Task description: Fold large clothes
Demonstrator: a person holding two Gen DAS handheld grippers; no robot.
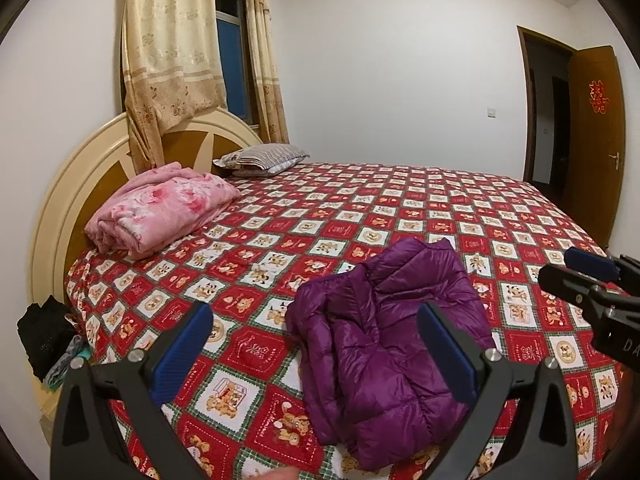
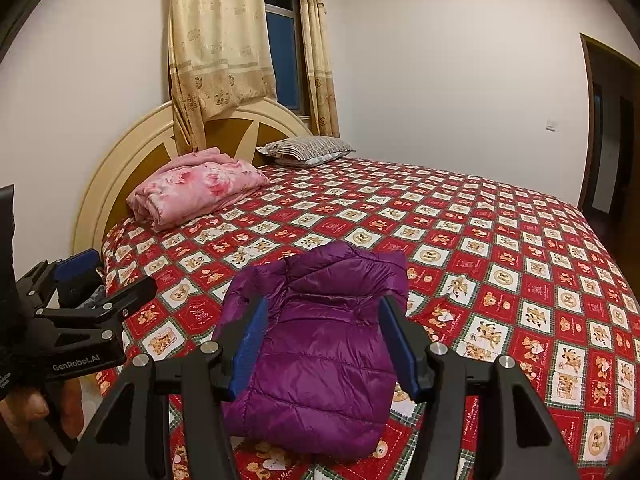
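Observation:
A purple puffer jacket lies folded into a compact bundle on the bed's near edge; it also shows in the right wrist view. My left gripper is open and empty, hovering above the bed just left of the jacket. My right gripper is open and empty, hovering over the jacket with its fingers apart on either side. The right gripper also shows at the right edge of the left wrist view. The left gripper shows at the left of the right wrist view.
The bed has a red patterned quilt. A folded pink blanket and a striped pillow lie by the headboard. Dark clothes sit on a stand at the left. An open door is at the right.

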